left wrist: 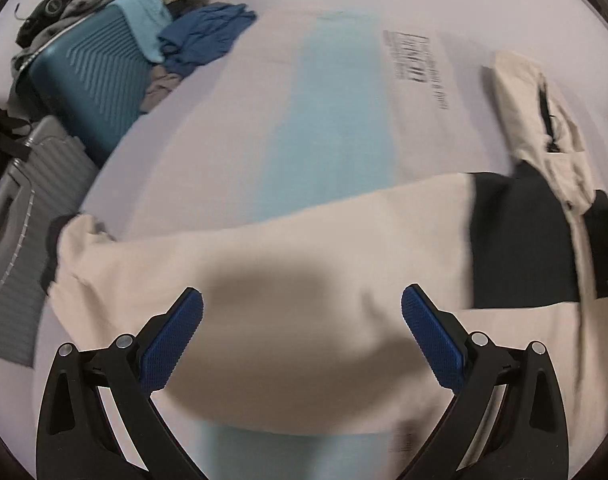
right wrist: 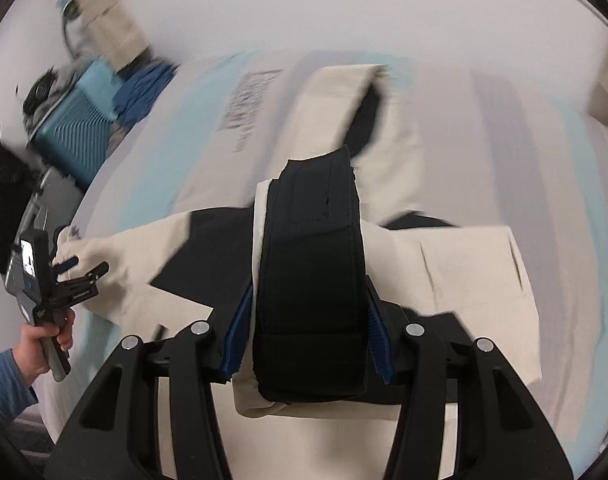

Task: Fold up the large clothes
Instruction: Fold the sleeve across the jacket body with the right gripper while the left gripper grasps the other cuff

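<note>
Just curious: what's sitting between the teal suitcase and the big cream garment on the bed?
In the left wrist view, bare sheet lies between the teal suitcase and cream garment.

The garment (left wrist: pixel 304 280) is matt cream cloth w/ black cloth panels; the black cuff (right wrist: pixel 309 280) looks thicker, w/ stitched edges. Both the left gripper (left wrist: pixel 302 322) and right gripper (right wrist: pixel 307 344) have matt black plastic frames, shiny metal pivot pins, and blue pads (left wrist: pixel 172 344) w/ a fine knurled, rubbery-looking texture. The bed sheet (left wrist: pixel 327 112) is smooth matt fabric, pale w/ a light-blue stripe & printed text, and the teal suitcase (left wrist: pixel 88 80) is hard ribbed plastic w/ a slight sheen.
</note>
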### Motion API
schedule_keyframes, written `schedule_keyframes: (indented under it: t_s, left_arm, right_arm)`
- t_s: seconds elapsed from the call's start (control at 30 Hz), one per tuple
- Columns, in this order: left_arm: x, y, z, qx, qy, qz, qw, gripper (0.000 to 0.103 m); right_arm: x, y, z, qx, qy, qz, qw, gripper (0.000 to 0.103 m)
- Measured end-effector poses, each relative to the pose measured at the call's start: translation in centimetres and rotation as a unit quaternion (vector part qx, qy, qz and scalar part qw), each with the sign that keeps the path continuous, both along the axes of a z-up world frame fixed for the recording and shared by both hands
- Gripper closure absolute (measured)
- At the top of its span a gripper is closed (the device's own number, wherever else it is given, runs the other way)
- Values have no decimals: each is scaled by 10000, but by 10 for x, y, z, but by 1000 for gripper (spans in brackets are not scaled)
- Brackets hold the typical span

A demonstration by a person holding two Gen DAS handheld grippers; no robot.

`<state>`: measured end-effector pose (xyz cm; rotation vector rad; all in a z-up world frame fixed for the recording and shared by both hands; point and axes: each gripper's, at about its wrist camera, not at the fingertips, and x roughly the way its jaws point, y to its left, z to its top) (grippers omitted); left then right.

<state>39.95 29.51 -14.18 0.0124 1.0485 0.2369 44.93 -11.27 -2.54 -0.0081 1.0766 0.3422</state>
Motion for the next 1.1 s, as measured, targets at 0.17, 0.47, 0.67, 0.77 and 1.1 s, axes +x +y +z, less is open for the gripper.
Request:
schedule_keyframes:
  t_s: [0.17, 0.47, 0.67, 0.77, 1.1]
  left_arm:
    - [-11, 71, -2, -10, -69, 88, 9999, 6]
    - [-49, 186, 10, 64, -331, 426, 9985, 6]
    - [-82, 244, -5, 37, -207, 750, 9970, 6]
    - [-96, 268, -11, -51, -198, 924, 9955, 6]
    - [-91, 318, -35, -380, -115, 1176, 9923, 5]
  right_arm:
    - [15, 94, -45, -219, 202, 257, 9992, 56]
    - [31, 194, -123, -722, 632, 445, 9944, 80]
    - [16, 218, -155, -721, 915, 485, 9920, 75]
    - [6, 230, -152, -658, 772, 438, 9939, 69]
    - [-41, 256, -122, -353, 135, 420, 9984, 29]
